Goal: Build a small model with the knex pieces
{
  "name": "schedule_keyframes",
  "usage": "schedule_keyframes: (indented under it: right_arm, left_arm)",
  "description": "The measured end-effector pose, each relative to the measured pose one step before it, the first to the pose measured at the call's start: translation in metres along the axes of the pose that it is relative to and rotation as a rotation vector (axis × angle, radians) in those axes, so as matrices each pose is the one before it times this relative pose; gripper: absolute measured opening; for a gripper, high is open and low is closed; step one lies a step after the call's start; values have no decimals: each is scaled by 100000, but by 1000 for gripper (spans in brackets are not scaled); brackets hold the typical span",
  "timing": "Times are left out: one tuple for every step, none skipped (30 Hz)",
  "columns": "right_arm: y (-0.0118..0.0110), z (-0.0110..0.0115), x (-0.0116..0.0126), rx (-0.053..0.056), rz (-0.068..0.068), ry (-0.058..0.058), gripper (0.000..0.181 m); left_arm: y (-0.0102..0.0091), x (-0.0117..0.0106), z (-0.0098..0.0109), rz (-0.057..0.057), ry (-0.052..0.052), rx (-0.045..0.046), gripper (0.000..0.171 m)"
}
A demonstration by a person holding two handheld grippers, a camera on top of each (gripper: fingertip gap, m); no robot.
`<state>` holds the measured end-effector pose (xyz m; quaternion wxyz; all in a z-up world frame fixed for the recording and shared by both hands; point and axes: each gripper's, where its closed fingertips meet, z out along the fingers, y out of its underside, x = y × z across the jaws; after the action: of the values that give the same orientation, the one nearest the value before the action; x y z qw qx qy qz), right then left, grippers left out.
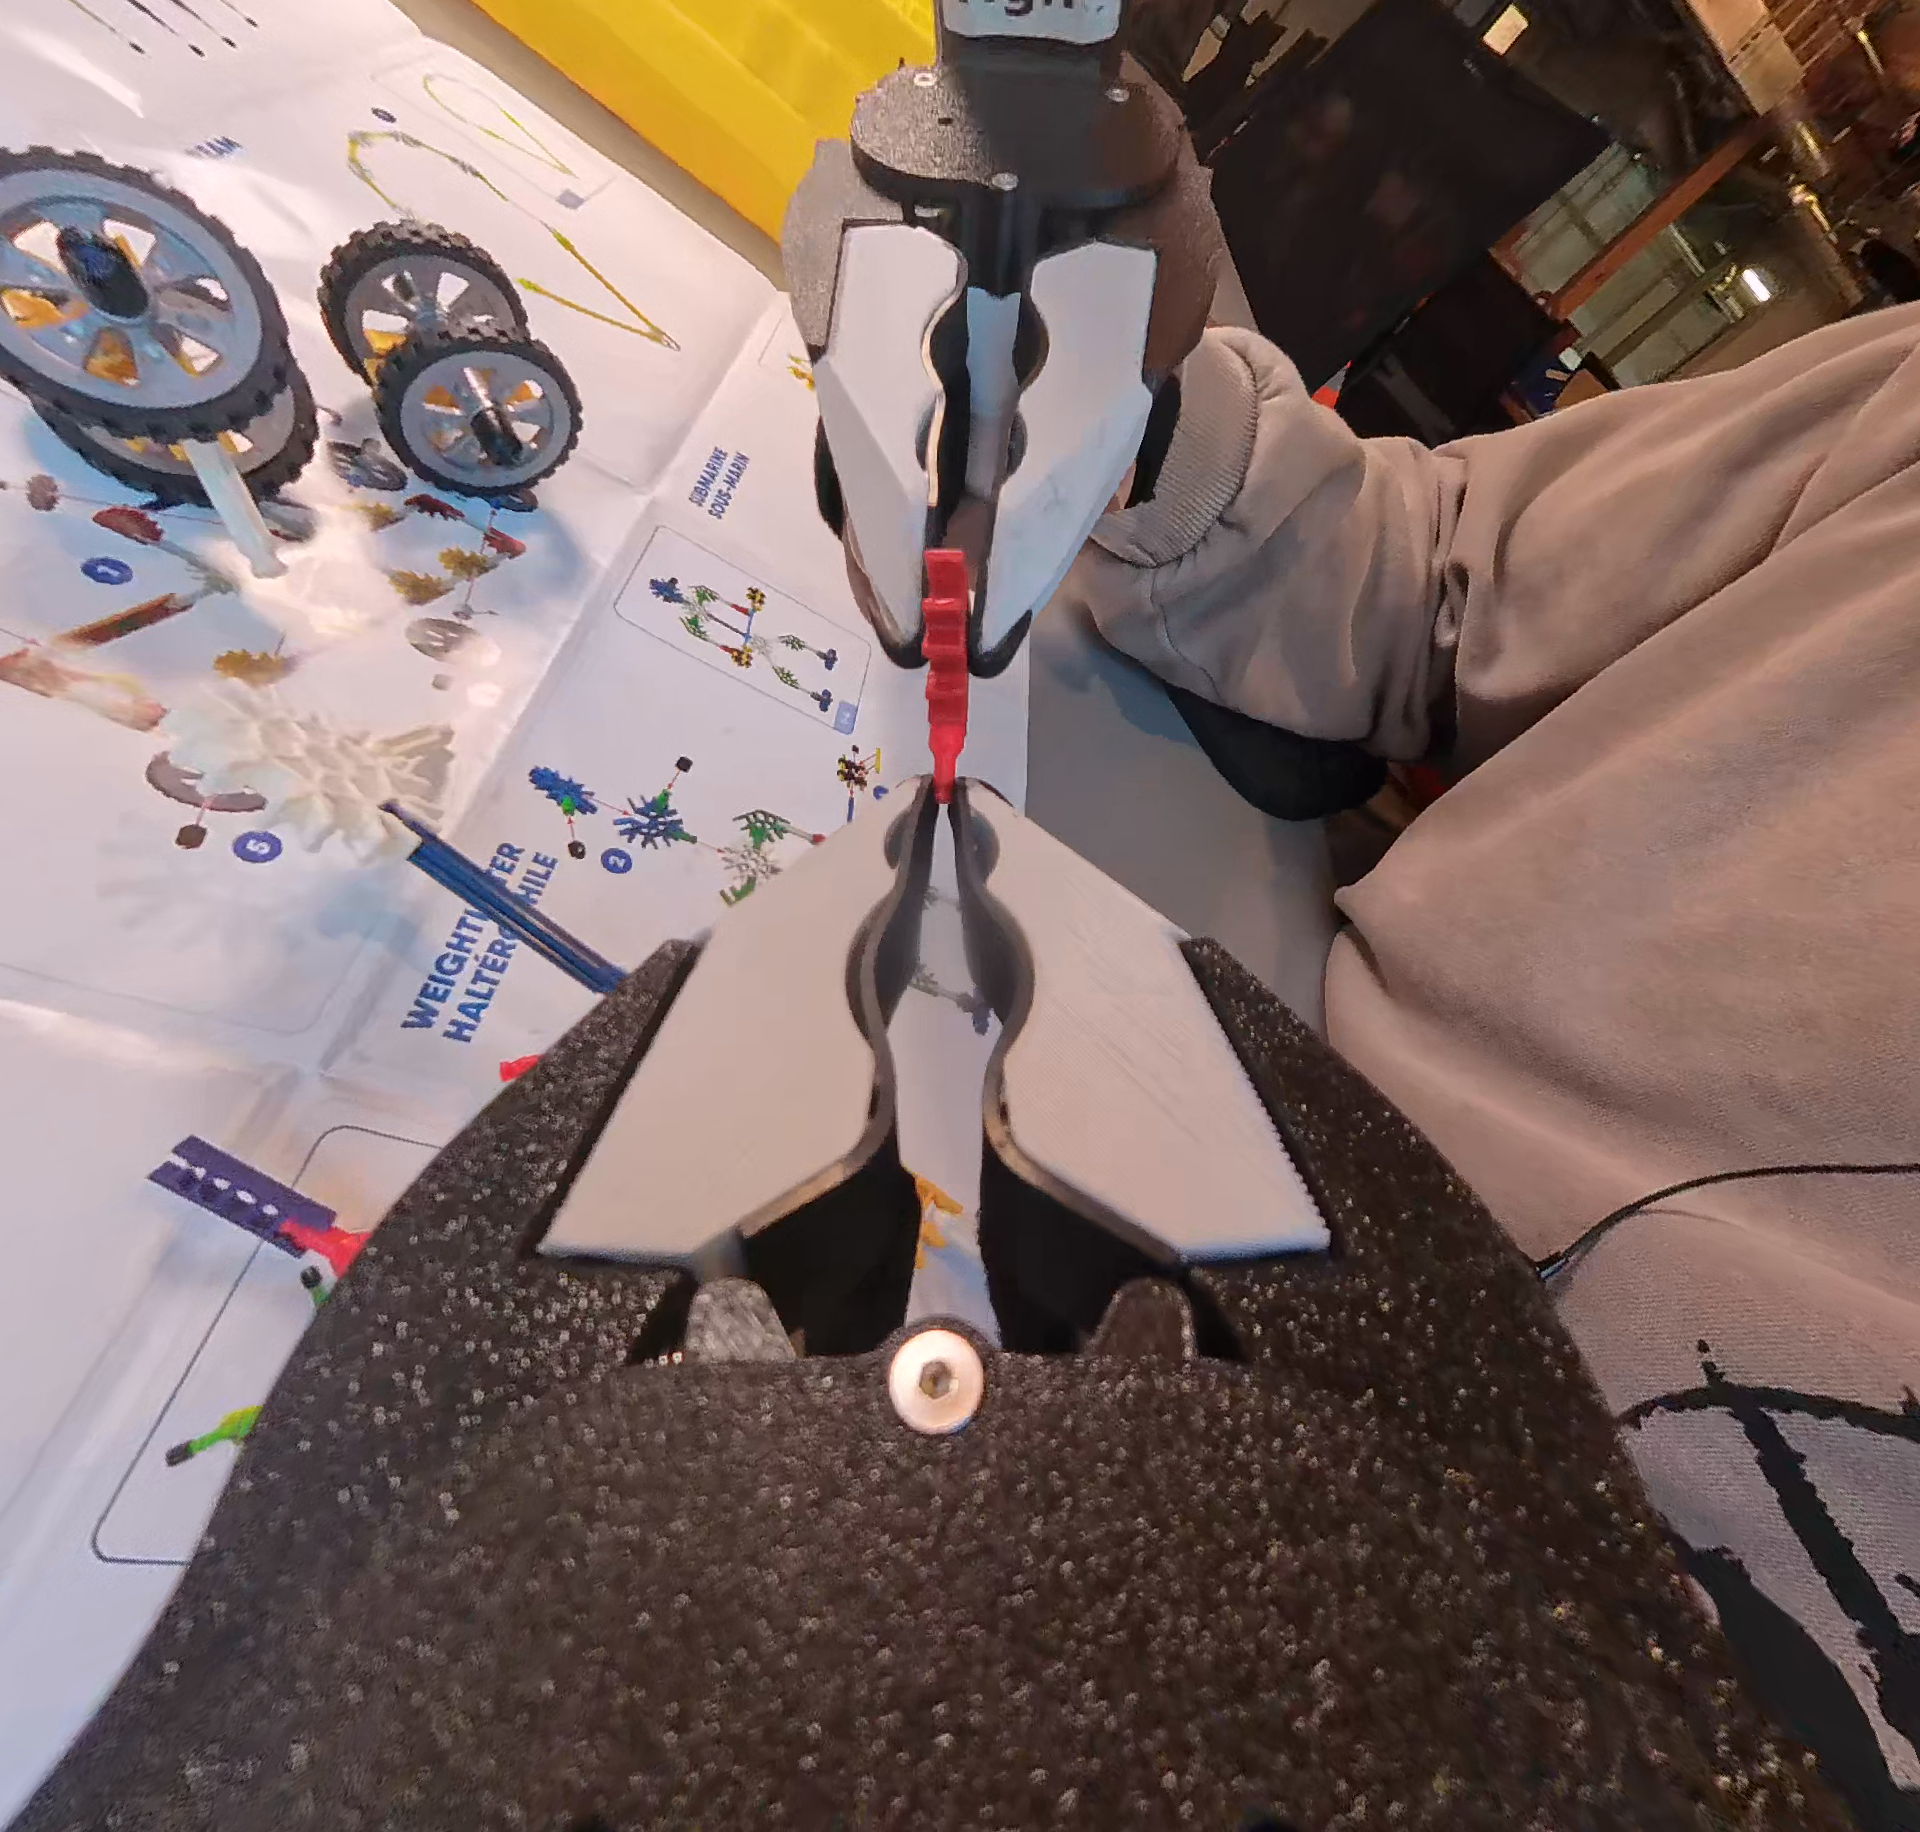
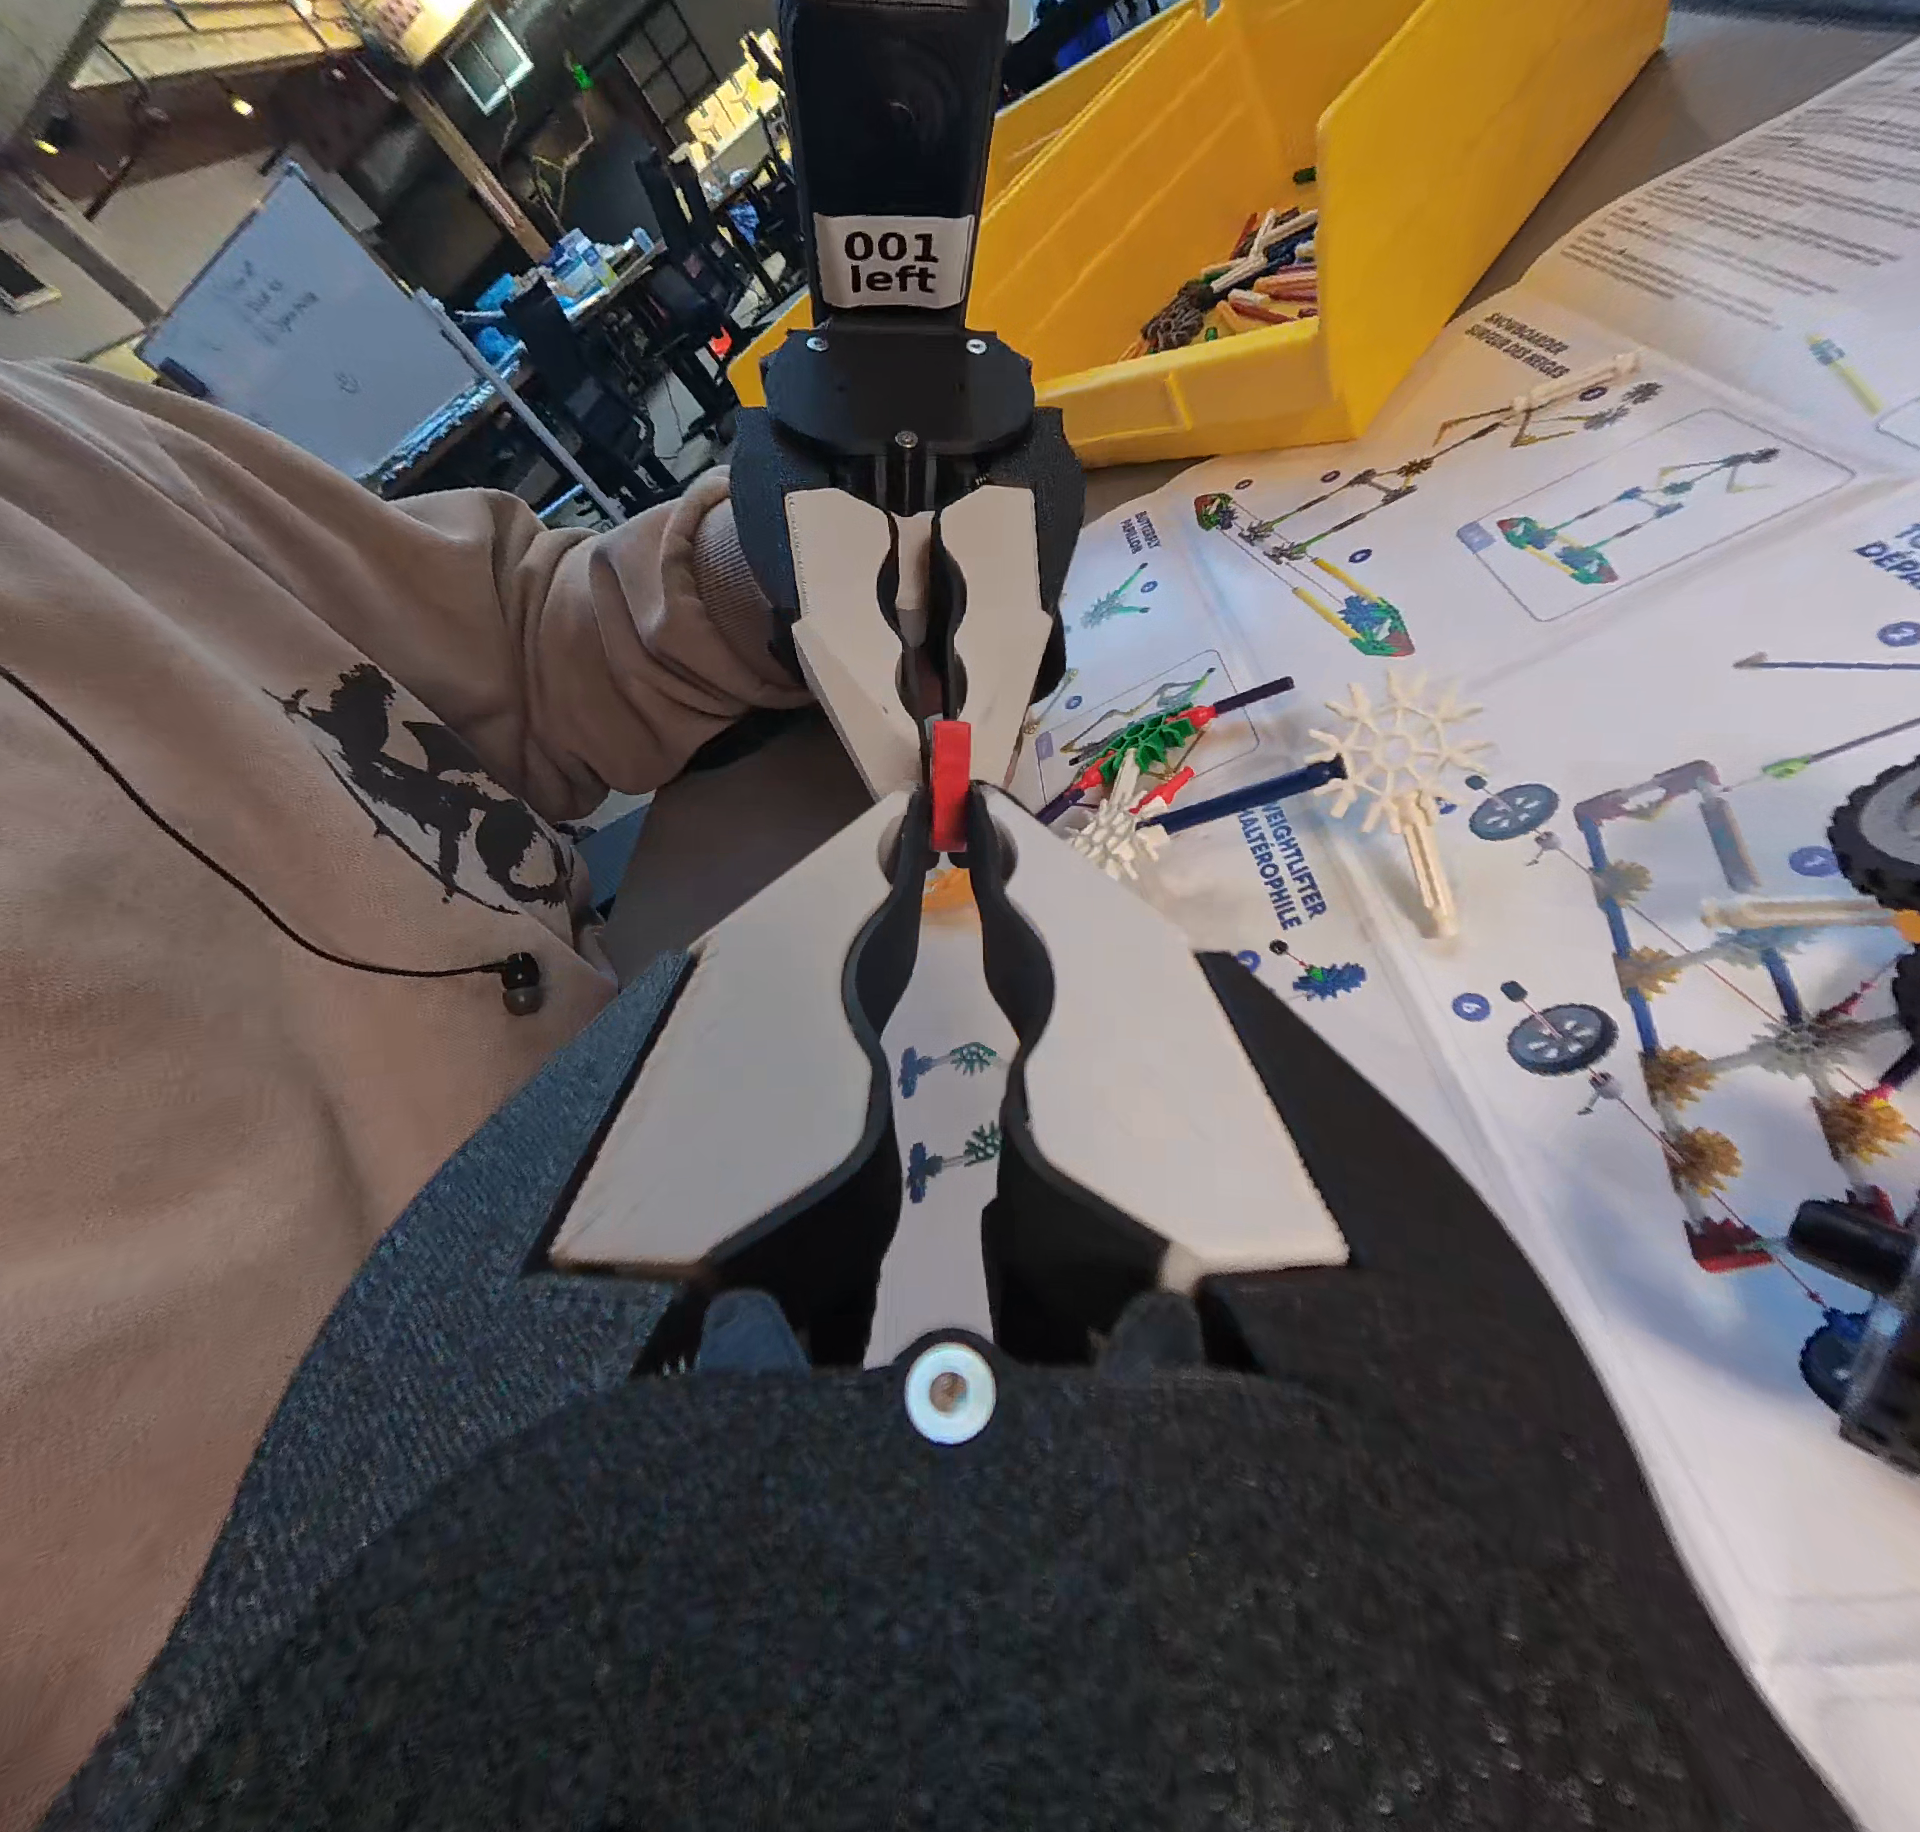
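Large wheels: a pair of grey-spoked toy wheels with black tyres (image 1: pixel 125 317) lies at the far left of the left wrist view, on the instruction sheet.
Small wheels: a second, smaller pair (image 1: pixel 452 369) lies just right of the large pair.
White connector: a white snowflake-shaped piece (image 1: pixel 312 759) lies nearer, with a dark blue rod (image 1: pixel 499 899) plugged into it and running toward the left gripper's body.
Instruction sheet: a big white printed sheet (image 1: pixel 644 494) covers the surface under all these parts.
Left gripper: the left gripper (image 1: pixel 943 795) has its jaws pressed together on the thin lower tip of a red rod and connector piece (image 1: pixel 943 660), held above the sheet's edge.
Red piece: it stands between the two grippers, its toothed upper part pinched by the right gripper (image 1: pixel 951 629), which faces the left one tip to tip.
Right gripper: in the right wrist view its jaws (image 2: pixel 948 806) are shut on the same red piece, with the left gripper's tips touching it from the far side.
Person: a beige sleeve (image 1: pixel 1351 535) and sweatshirt fill the right of the left wrist view.
Yellow bin: an open yellow plastic bin (image 2: pixel 1382 255) with loose rods inside stands beyond the sheet, right of the grippers in the right wrist view.
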<state>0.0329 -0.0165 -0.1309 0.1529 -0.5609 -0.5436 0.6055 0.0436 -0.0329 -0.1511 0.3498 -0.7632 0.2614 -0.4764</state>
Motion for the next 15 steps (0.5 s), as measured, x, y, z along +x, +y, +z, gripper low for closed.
schedule_keyframes:
  right_arm:
    - [126, -6, 356, -892, 670, 1549, 4]
    - [229, -2, 332, -1805, 2449, 1011, 4]
    - [384, 36, 305, -2523, 2697, 273, 4]
    - [570, 90, 377, -3220, 3329, -363, 3]
    - [867, 82, 552, -4596, 4010, 199, 4]
    - [1160, 147, 777, -6041, 4007, 1094, 4]
    - [1102, 177, 882, -5756, 4116, 1965, 4]
    - [893, 142, 709, -5102, 3819, 1648, 3]
    - [681, 121, 533, -4747, 2875, 1669, 3]
    - [336, 76, 215, -3475, 2139, 649, 3]
    - [-12, -16, 70, -2359, 2024, 422, 3]
    - [-96, -3, 62, -2475, 493, 1422, 3]
    - [-134, 45, 27, -2681, -222, 1629, 3]
    - [-134, 30, 68, -2454, -610, 2162, 3]
    - [-92, 32, 89, -2401, -990, 2508, 4]
  left_arm:
    - [45, -359, 81, -1808, -1477, 97, 0]
    - [114, -439, 80, -769, -2480, -745, 0]
    - [260, -395, 113, 1861, -3588, -2329, 1]
    - [400, -373, 185, 4402, -4699, -3709, 1]
    - [377, -429, 227, 5678, -5805, -3854, 5]
    - [312, -325, 301, 5474, -5094, -3519, 9]
    - [287, -83, 398, 4391, -3066, -3375, 10]
    - [262, 100, 488, 3148, -1536, -3080, 10]
    - [296, 119, 560, 2366, -1146, -3188, 10]
    - [375, 44, 582, 2332, -1312, -3719, 10]
    - [323, -8, 524, 2578, -1658, -3568, 9]
    - [233, -151, 427, 2196, -2340, -3210, 8]
    - [255, -176, 357, 1964, -2188, -3585, 7]
    - [197, -154, 302, 2114, -2180, -3022, 4]
    - [115, -1, 270, 2004, -1133, -2287, 4]
